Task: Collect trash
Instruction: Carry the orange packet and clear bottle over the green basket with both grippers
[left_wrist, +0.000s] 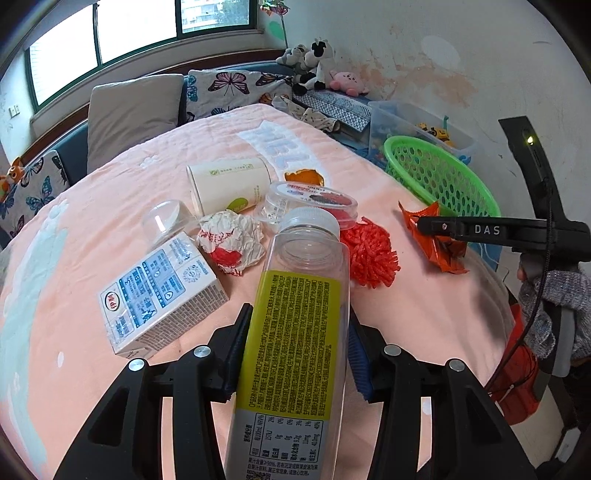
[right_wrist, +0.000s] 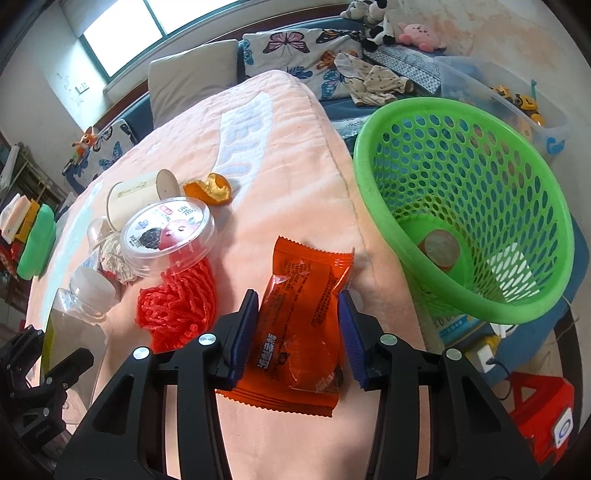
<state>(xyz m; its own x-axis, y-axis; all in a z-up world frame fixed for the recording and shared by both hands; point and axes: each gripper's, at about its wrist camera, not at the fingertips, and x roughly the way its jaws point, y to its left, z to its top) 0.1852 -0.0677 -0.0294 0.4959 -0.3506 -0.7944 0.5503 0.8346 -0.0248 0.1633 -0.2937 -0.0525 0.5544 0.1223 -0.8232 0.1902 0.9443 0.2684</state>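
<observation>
Clamped on a clear plastic bottle (left_wrist: 295, 314) with a yellow label, the left claw (left_wrist: 295, 347) holds it over the pink bed (left_wrist: 92, 221). Right claw (right_wrist: 297, 332) grips an orange snack wrapper (right_wrist: 301, 325) beside the green basket (right_wrist: 369, 162).

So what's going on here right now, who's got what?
A person is clearing trash off a pink-covered bed with two handheld tools. The left tool is shut on a clear bottle with a yellow label. The right tool is closed around an orange wrapper. The green basket sits beside the bed with something round already inside. A milk carton, crumpled paper, paper cup, plastic tub, red netting and orange peel remain on the bed.
</observation>
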